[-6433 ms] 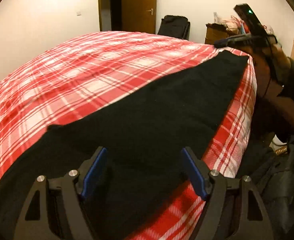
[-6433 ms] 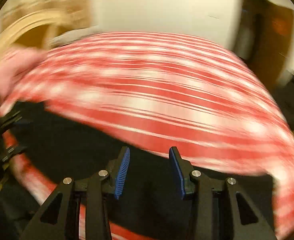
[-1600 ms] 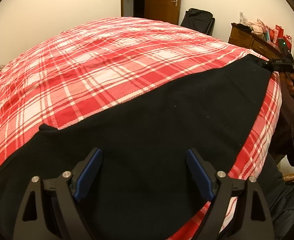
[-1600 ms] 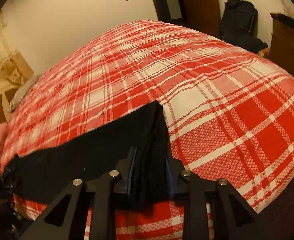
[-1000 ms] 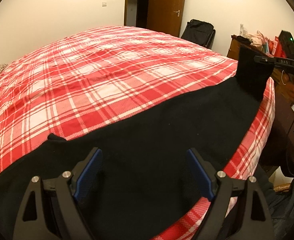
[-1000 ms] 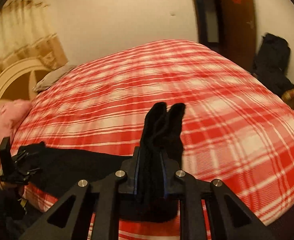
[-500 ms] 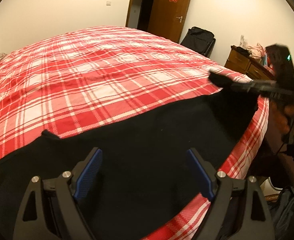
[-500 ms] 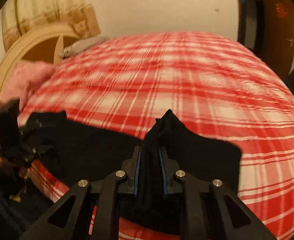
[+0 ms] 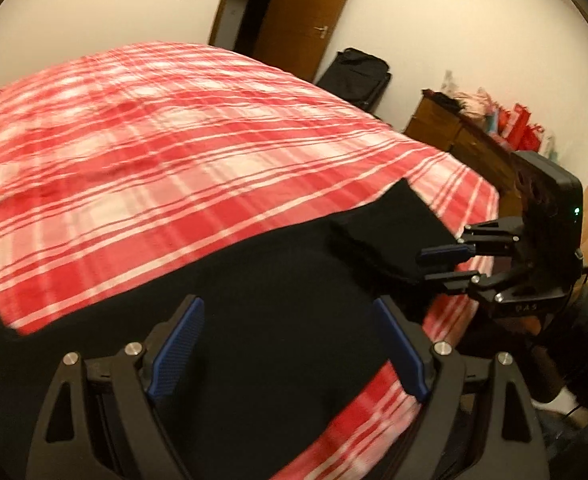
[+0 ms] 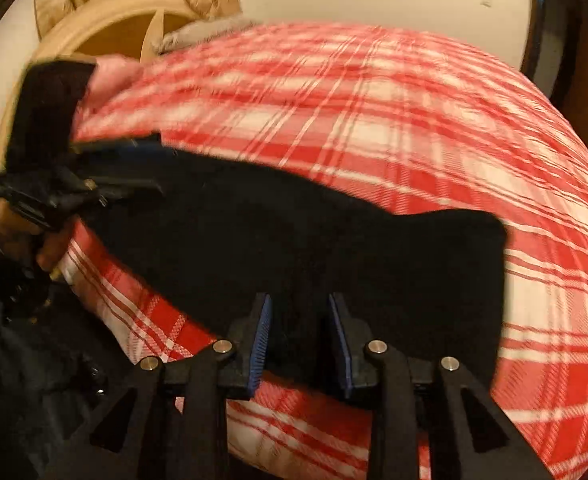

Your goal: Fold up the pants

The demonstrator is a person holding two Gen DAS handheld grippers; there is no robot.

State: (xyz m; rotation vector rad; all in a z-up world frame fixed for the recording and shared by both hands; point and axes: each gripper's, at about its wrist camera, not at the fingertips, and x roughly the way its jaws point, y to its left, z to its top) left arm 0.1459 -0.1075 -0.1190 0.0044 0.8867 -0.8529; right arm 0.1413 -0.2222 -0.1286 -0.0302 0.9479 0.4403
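Black pants [image 9: 278,292] lie along the near edge of a bed with a red and white plaid cover [image 9: 142,148]. Their far end is folded back onto the rest as a flap [image 9: 378,240]. My left gripper [image 9: 290,344] is open over the pants and holds nothing. My right gripper [image 10: 300,334] is open, with black cloth below the gap between its blue pads; it also shows in the left wrist view [image 9: 440,266] at the folded flap. The pants [image 10: 318,240] span the right wrist view, with the left gripper [image 10: 150,172] at their far end.
A wooden door [image 9: 302,16] and a black bag [image 9: 354,78] stand beyond the bed. A wooden dresser [image 9: 466,144] with red bags is at the right. A curved cream headboard [image 10: 106,16] and a pink cloth [image 10: 110,76] are at the bed's head.
My right gripper lifted the pants' end, carried it toward the left gripper, laid it down as a folded flap and opened. The left gripper stayed open over the pants.
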